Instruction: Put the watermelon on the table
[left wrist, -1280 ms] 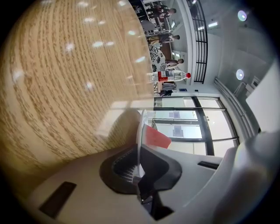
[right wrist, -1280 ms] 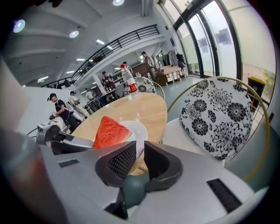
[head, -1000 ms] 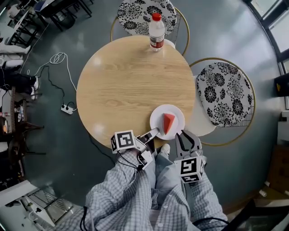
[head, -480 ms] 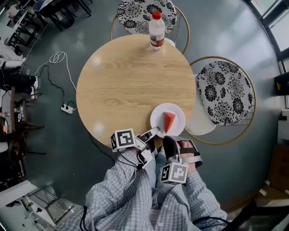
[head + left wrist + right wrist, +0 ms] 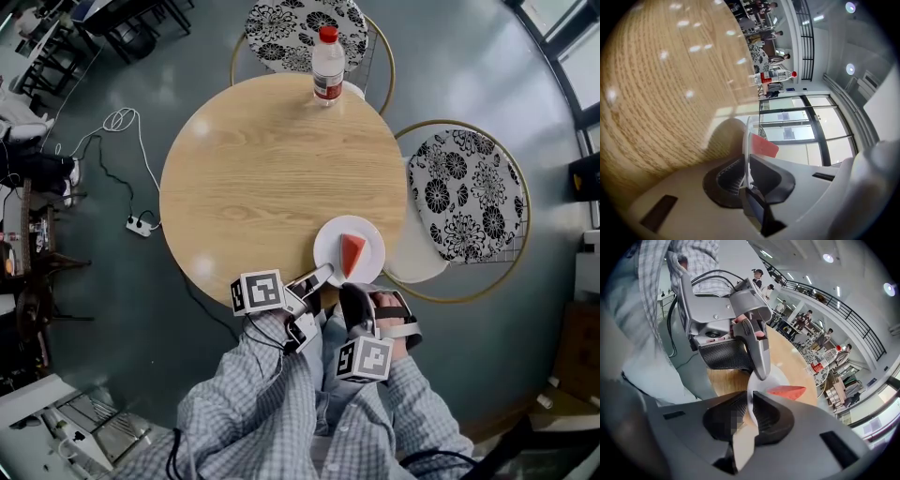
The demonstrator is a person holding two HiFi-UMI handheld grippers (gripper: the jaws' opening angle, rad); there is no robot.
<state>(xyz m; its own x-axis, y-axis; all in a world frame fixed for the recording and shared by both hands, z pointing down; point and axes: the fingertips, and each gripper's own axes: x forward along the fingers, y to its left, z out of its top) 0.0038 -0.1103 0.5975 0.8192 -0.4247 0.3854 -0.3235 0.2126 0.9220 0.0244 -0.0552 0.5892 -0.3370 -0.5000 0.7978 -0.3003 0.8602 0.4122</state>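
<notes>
**A:** Head view first. Where's the watermelon?

**B:** I see the watermelon slice (image 5: 352, 253) lying on a white plate (image 5: 326, 253) at the near edge of the round wooden table (image 5: 253, 169). My left gripper (image 5: 323, 275) meets the plate's near-left rim. My right gripper (image 5: 354, 292) meets the near rim just beside it. A water bottle (image 5: 327, 64) stands upright at the far edge, well apart from the plate. One chair with a flowered cushion (image 5: 291, 33) sits behind the bottle, and a second chair (image 5: 466, 192) stands to the table's right.

**A:** And the left gripper view?

**B:** The view is rolled, so I see the plate edge-on as a thin white line running down between the two dark pads. The jaws are clamped on that rim. The red slice sits just past the pads, against the plate's face. Wood grain fills the picture's left side.

**A:** Right gripper view?

**B:** It's much the same. The pads are pinched together on the plate's rim, with only the white edge between them. The slice lies on the plate just beyond. The left gripper's finger comes down onto the rim from above. I can't tell whether the plate rests on the wood or is held just clear of it.
</notes>
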